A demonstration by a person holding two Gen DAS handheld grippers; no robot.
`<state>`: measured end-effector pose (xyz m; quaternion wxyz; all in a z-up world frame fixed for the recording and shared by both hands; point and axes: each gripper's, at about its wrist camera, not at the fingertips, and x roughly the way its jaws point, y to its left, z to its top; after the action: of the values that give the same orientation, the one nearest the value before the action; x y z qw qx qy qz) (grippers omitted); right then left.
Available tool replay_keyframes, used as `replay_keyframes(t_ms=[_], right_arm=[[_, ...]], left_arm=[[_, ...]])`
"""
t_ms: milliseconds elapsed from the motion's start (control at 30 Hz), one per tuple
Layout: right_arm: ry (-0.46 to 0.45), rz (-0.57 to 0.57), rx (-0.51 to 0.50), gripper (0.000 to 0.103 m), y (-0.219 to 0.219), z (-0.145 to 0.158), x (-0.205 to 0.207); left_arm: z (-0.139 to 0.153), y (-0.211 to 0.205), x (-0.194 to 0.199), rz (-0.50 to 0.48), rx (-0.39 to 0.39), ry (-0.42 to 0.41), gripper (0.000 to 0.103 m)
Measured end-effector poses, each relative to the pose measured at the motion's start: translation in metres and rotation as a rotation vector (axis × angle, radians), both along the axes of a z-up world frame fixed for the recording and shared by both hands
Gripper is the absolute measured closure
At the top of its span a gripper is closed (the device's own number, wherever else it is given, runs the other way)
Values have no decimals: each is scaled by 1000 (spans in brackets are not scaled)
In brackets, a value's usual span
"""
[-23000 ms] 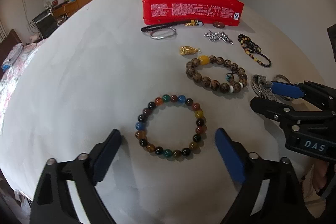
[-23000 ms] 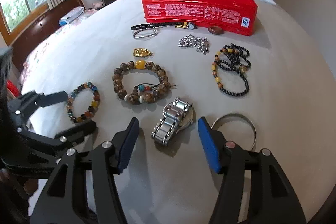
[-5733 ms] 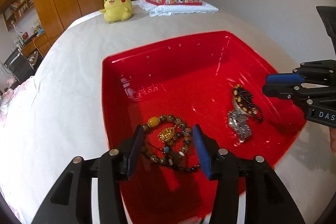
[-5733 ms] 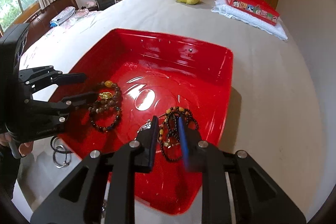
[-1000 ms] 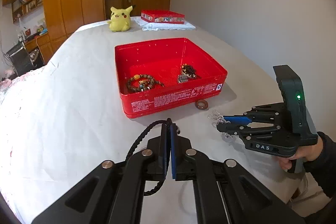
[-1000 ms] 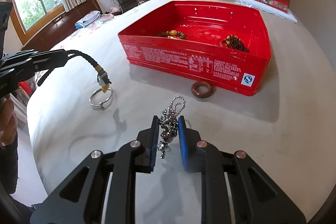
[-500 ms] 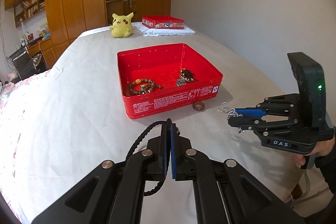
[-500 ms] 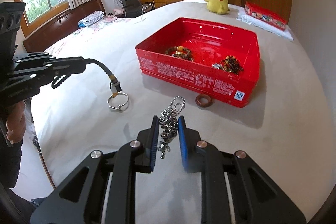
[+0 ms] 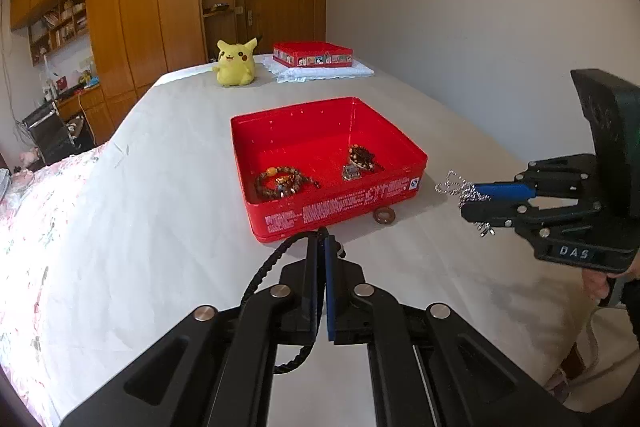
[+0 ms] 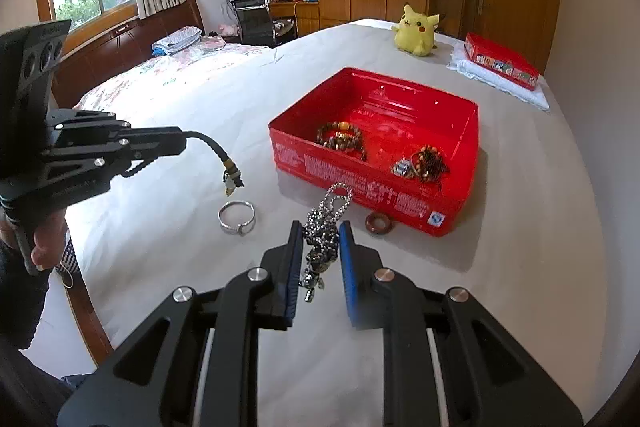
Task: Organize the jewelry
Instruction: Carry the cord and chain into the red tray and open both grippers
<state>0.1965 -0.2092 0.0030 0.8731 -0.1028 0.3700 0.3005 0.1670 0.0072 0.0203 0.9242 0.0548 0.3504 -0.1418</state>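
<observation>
A red tin [image 9: 340, 207] [image 10: 304, 155] stands on the white table and holds a brown bead bracelet [image 9: 282, 182] [image 10: 342, 141], a dark bead necklace [image 9: 362, 157] [image 10: 430, 161] and a metal watch [image 9: 351, 171]. My left gripper [image 9: 321, 239] [image 10: 182, 143] is shut on a black braided cord [image 9: 264, 267] [image 10: 212, 147], held above the table in front of the tin. My right gripper [image 10: 320, 231] [image 9: 472, 197] is shut on a silver chain [image 10: 326, 223] [image 9: 454, 185], held in the air to the tin's right front.
A silver ring [image 10: 237, 217] and a brown ring [image 10: 378, 223] [image 9: 385, 215] lie on the table before the tin. A yellow plush toy [image 9: 235, 63] and a small red box on a white cloth [image 9: 312, 54] sit at the far end. A bed stands left.
Both grippers have risen and drawn back from the tin, each still holding its piece. The cord's clasp now hangs clear above the silver ring.
</observation>
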Motion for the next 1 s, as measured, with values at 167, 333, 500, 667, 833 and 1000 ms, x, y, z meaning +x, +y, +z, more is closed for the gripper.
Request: replay_keyframes(t_ms=[167, 333, 500, 667, 833, 1000], right_arm=[[-18, 0, -6, 86, 0, 10, 9], [-32, -1, -10, 86, 0, 18, 17], [-15, 0, -4, 86, -1, 23, 37], [5, -18, 2, 86, -3, 27, 68], [13, -37, -5, 86, -2, 27, 95], [27, -47, -12, 86, 1, 23, 123]], left_arm=[[6, -3, 8, -12, 20, -12, 100], [11, -6, 23, -24, 34, -20, 100], [19, -10, 44, -34, 54, -34, 100], [29, -10, 73, -38, 53, -48, 100], [32, -10, 105, -37, 46, -43, 100], [27, -12, 129, -40, 37, -23, 100]])
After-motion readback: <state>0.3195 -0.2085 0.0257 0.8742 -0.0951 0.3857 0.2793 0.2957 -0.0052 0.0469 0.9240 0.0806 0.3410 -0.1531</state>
